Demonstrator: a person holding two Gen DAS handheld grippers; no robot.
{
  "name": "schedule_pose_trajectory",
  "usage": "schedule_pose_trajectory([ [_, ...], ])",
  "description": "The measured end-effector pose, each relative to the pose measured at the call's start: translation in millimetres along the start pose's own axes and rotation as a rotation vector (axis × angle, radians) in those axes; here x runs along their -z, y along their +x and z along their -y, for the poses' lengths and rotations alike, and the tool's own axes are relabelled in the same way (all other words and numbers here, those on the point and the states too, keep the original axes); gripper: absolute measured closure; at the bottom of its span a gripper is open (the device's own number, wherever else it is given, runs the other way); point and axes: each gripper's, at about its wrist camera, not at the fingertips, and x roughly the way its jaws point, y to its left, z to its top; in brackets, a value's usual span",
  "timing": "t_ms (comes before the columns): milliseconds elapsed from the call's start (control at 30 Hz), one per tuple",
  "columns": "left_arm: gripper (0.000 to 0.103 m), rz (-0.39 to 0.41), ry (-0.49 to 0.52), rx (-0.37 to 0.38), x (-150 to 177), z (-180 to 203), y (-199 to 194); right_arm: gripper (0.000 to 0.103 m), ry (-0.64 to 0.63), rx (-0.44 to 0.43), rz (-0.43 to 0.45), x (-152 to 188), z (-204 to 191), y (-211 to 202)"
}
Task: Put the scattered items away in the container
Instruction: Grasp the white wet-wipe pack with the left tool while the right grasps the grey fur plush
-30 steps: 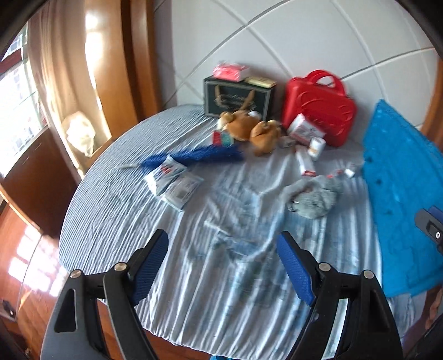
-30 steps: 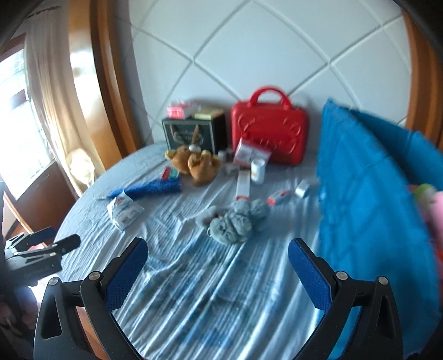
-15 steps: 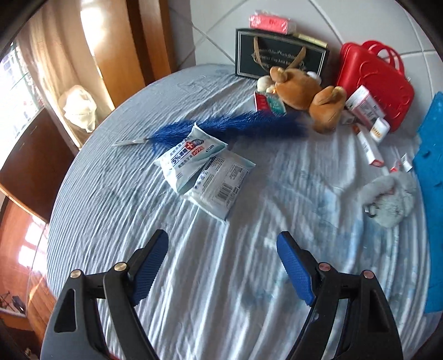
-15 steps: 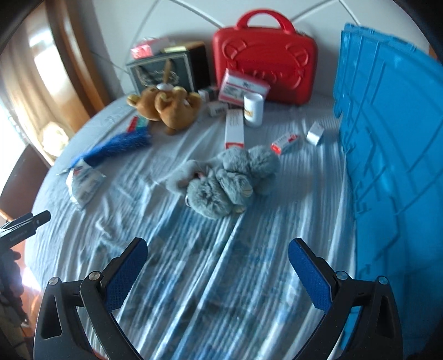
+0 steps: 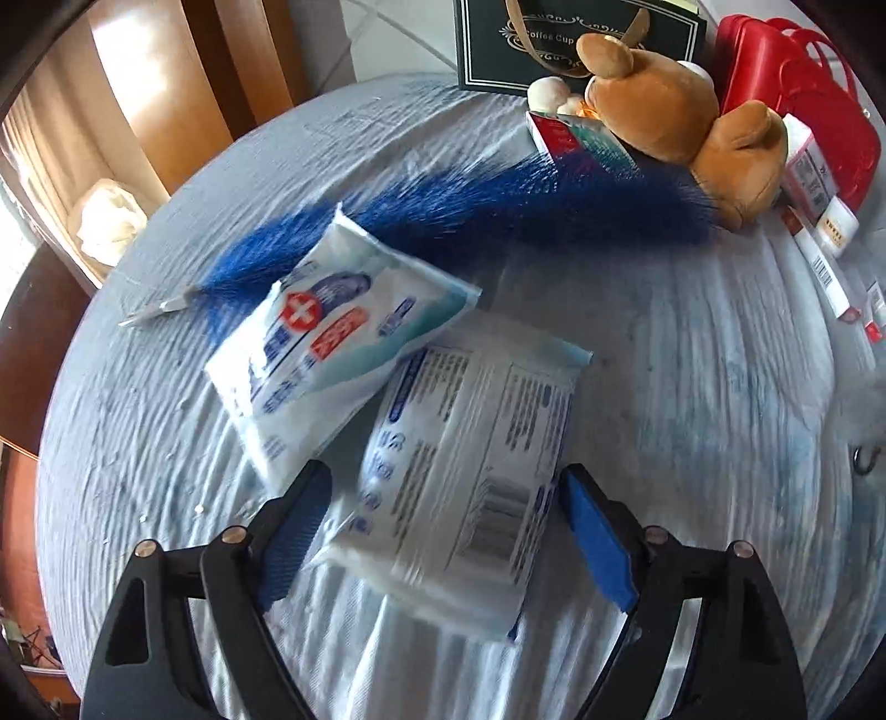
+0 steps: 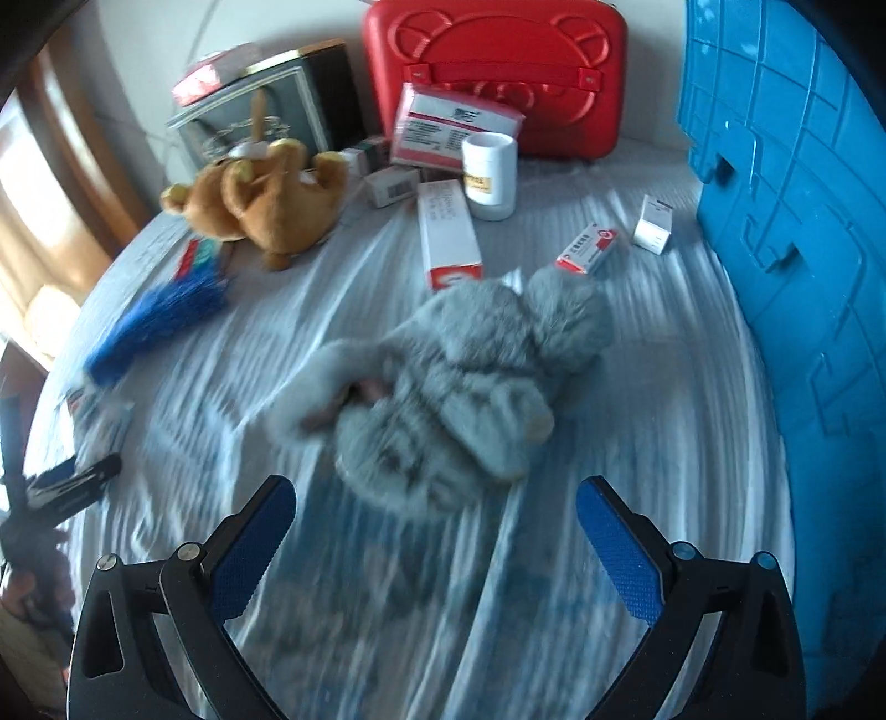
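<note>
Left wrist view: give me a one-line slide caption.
Left gripper, jaws opening, straddles the near wipes pack on the striped sheet; second pack and blue duster beyond.

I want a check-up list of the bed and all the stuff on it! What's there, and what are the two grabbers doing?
Surface: round bed, wrinkled pale blue sheet.
Job's things: two wet-wipe packs, one overlapping the other; blue duster; brown teddy; grey plush toy; medicine boxes; white bottle.
Container: blue crate at the right edge.
Clutter: red case; dark gift bag.
Grippers: left gripper jaws opening, the nearer wipe pack between them, not squeezed; right gripper open, just short of the grey plush toy.
Cables: nothing seen.
Surroundings: wooden frame, curtain, padded white headboard.
</note>
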Motion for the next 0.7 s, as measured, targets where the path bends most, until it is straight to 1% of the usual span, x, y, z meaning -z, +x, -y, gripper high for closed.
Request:
schedule_pose_trajectory([
  [67, 0.019, 0.002, 0.004, 0.044, -3.5, 8.9, 4.4, 0.0, 0.034, 0.004, 0.01, -7.8, 2.9, 9.6],
  [167, 0.019, 0.021, 0.048, 0.074, -3.5, 31.1, 5.9, 0.0, 0.086, -0.01, 0.013, -18.7, 5.5, 24.7],
  [233, 0.024, 0.035, 0.055, 0.074, -2.8, 42.9, 4.1, 0.0, 0.101, 0.0, 0.007, -24.8, 4.1, 37.6],
  [300, 0.037, 0.046, 0.063, 0.09, -1.3, 54.6, 0.9, 0.0, 0.114, -0.003, -0.006, -28.1, 2.9, 51.0],
  [433, 0.041, 0.061, 0.117, 0.121, -0.5, 84.4, -0.8, 0.0, 0.136, -0.023, -0.04, -25.3, 2.8, 73.6],
  [533, 0.041, 0.078, 0.132, 0.131, -3.0, 101.1, 0.1, 0.0, 0.077, 0.019, -0.004, -18.1, -2.4, 77.9],
  [700, 0.041, 0.112, 0.113, 0.125, -4.2, 117.4, 1.7, 0.0, 0.023, 0.039, 0.088, -3.3, -8.2, 74.8],
])
